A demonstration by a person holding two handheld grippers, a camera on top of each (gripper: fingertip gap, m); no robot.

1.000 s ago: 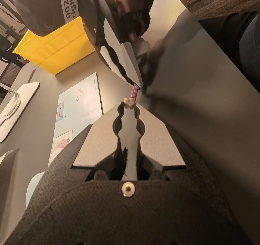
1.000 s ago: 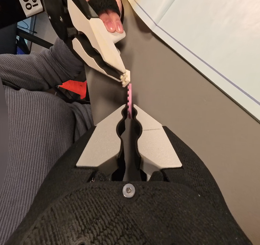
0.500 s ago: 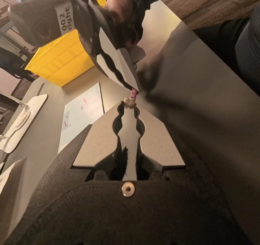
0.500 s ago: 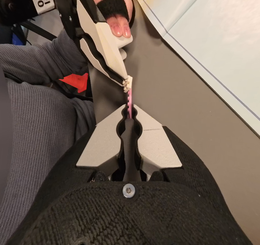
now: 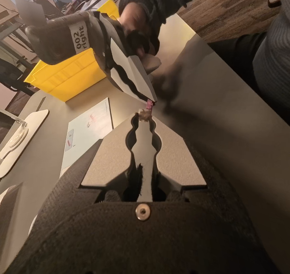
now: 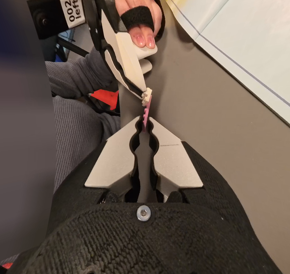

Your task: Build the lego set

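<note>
**Inspector A:** Checking the left gripper (image 5: 145,117) first: its jaws stand narrow and clamp a small white studded brick (image 6: 147,97), both fingertips pressing its sides. Confirmed from the right wrist view, where the brick sticks out of the tips with its studs facing the person's sleeve (image 6: 75,125).

**Inspector B:** And the right gripper (image 6: 145,122)?

**Inspector A:** Nearly closed, pinching a thin pink studded plate (image 6: 146,114) edge-on between its fingertips. The plate projects forward from the tips, held above the grey table (image 6: 211,140).

**Inspector B:** Relation between the two pieces?

**Inspector A:** The white brick lies against the far end of the pink plate, overlapping it on its studded side. Whether the studs are seated, I cannot tell. In the left wrist view the pieces are blurred but appear touching.

**Inspector B:** Surroundings?

**Inspector A:** A pale blue instruction sheet (image 5: 89,129) lies flat on the table beside the grippers. A yellow bin (image 5: 65,76) stands farther back. A white flat stand (image 5: 20,142) sits at the table's left edge. A hand (image 6: 141,19) with a black strap over two fingers grips the left tool's trigger.
</note>
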